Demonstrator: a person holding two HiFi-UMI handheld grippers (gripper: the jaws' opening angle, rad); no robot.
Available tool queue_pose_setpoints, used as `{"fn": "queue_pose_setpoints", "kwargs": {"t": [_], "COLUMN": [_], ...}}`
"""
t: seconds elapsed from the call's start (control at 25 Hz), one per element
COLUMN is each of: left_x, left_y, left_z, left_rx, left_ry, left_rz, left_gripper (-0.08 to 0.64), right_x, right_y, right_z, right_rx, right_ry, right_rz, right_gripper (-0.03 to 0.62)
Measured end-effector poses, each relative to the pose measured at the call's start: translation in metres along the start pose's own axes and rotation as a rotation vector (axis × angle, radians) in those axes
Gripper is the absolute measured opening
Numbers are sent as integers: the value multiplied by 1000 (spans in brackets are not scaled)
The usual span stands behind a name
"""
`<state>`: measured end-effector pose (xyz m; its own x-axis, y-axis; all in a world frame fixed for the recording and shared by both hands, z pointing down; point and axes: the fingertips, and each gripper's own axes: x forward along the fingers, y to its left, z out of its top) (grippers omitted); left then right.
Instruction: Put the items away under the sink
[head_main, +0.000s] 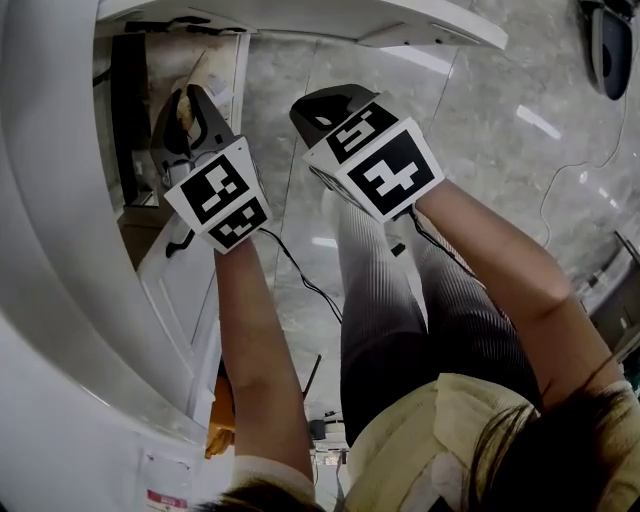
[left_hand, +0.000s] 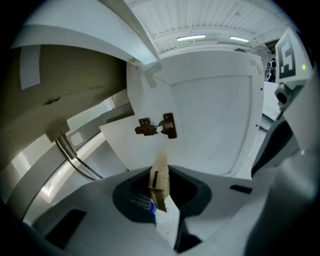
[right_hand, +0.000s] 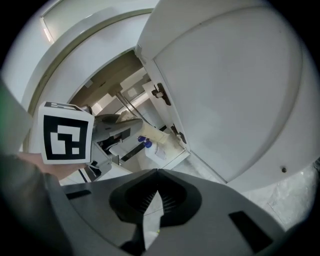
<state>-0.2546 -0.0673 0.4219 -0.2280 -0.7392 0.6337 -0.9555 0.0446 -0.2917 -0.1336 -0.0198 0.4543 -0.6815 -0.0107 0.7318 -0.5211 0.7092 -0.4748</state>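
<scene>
Left gripper (left_hand: 161, 172) – jaws clamped on a thin tan packet (left_hand: 160, 182), held edge-on and roughly upright. What the packet is cannot be told; it looks like flat card or paper.

Right gripper (right_hand: 156, 172) – jaws brought together at the tips, nothing seen between them. It is held just beside the left gripper and a little behind it, as the right gripper view shows the left one's marker cube (right_hand: 65, 132) ahead.

Beyond the jaws, the cabinet door (left_hand: 210, 115) is swung open and its brown hinge (left_hand: 169, 125) is exposed on the inner face. The left gripper is pointed at the cabinet (right_hand: 112, 87) below the sink, at its mouth; whether the packet is past the threshold cannot be settled.

Inside, a white bottle (right_hand: 152, 148) with a blue cap (right_hand: 144, 141) is seen standing on the cabinet floor near the hinge side. A metal pipe (right_hand: 131, 109) is seen running up behind it. Further in, the space is dim and little can be made out.

Progress, as judged:
- Door opened: done.
- White bottle in the cabinet: taken as stowed, though it may simply belong there.
- Tan packet: carried to the opening, not yet set down or released.
- Left to do: the packet is to be placed on the cabinet floor clear of the bottle and pipe, then let go.

No other loose items are in view on the grey floor (head_main: 480, 130), so how many remain cannot be counted.
</scene>
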Motion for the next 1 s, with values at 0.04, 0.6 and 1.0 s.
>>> {"fn": "queue_pose_setpoints", "kwargs": {"t": [0.04, 0.6, 1.0], "left_x": [1, 34, 60], "left_y": [-1, 24, 35], "left_z": [1, 1, -1], "left_rx": [26, 186, 259], "left_ry": [1, 59, 91], "left_rz": [-1, 47, 80], "left_gripper": [80, 80, 80], "right_x": [1, 13, 21], "right_y": [-1, -6, -4], "right_z": [1, 1, -4], "right_rx": [-5, -1, -5], "right_ry": [-1, 7, 17], "right_rz": [-3, 0, 7], "right_gripper": [26, 26, 26]}}
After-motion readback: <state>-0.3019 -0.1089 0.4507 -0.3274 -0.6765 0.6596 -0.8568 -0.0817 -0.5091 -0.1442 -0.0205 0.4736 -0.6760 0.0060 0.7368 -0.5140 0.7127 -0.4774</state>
